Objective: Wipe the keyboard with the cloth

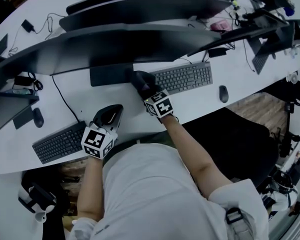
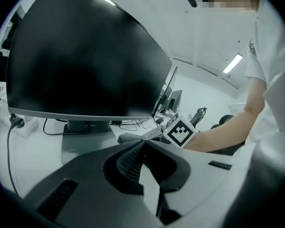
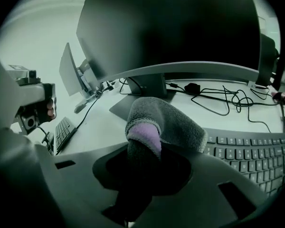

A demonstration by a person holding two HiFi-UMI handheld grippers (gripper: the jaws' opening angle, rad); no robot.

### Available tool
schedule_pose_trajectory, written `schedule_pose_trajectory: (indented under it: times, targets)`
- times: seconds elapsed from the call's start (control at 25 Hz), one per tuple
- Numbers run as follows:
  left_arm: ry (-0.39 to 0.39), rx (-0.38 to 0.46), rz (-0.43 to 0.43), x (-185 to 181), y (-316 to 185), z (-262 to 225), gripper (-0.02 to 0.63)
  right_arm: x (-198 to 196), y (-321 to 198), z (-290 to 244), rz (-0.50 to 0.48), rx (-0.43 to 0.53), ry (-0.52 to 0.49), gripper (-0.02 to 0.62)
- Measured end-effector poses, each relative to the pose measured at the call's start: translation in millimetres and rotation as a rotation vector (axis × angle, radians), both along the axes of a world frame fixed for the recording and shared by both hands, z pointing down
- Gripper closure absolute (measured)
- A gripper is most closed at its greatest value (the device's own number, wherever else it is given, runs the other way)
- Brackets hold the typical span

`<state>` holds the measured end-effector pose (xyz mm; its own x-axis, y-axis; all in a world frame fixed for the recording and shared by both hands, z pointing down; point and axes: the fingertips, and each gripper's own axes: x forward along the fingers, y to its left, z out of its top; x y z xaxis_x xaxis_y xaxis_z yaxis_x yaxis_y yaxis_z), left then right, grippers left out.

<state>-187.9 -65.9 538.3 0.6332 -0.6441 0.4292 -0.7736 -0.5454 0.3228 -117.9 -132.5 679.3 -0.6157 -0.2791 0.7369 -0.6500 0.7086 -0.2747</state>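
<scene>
Snugly between right gripper (image 3: 143, 148) fingers, the cloth (image 3: 173, 120)

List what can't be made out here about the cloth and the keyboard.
- Right gripper view: the cloth wraps the right gripper's jaw tips, hiding them; the keyboard's right end is cut off by the picture edge.
- Head view: the keyboard's left end sits under the dark gripper and cloth, so contact with the keys cannot be told.
- Key legends: too small in both views.
</scene>
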Motion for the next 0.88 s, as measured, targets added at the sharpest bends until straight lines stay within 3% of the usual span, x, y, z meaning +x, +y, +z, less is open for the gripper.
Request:
schedule_pose_trajectory:
  times: [0.4, 0.6, 0.88]
  targets:
    - [0.001, -0.006, 0.032, -1, 1, 5, 0.604, 14, 29, 4, -0.013, -0.033, 0.000, 0.503]
    - [-0.026, -0.017, 0.051, 14, 11, 10, 0.604, 45, 26, 4, 0.019, -0.031, 0.007, 0.503]
    - [-0.046, -0.026, 0.011, 31, 8, 9, 0.604, 101, 7, 6, 0.079, -0.026, 0.015, 0.503]
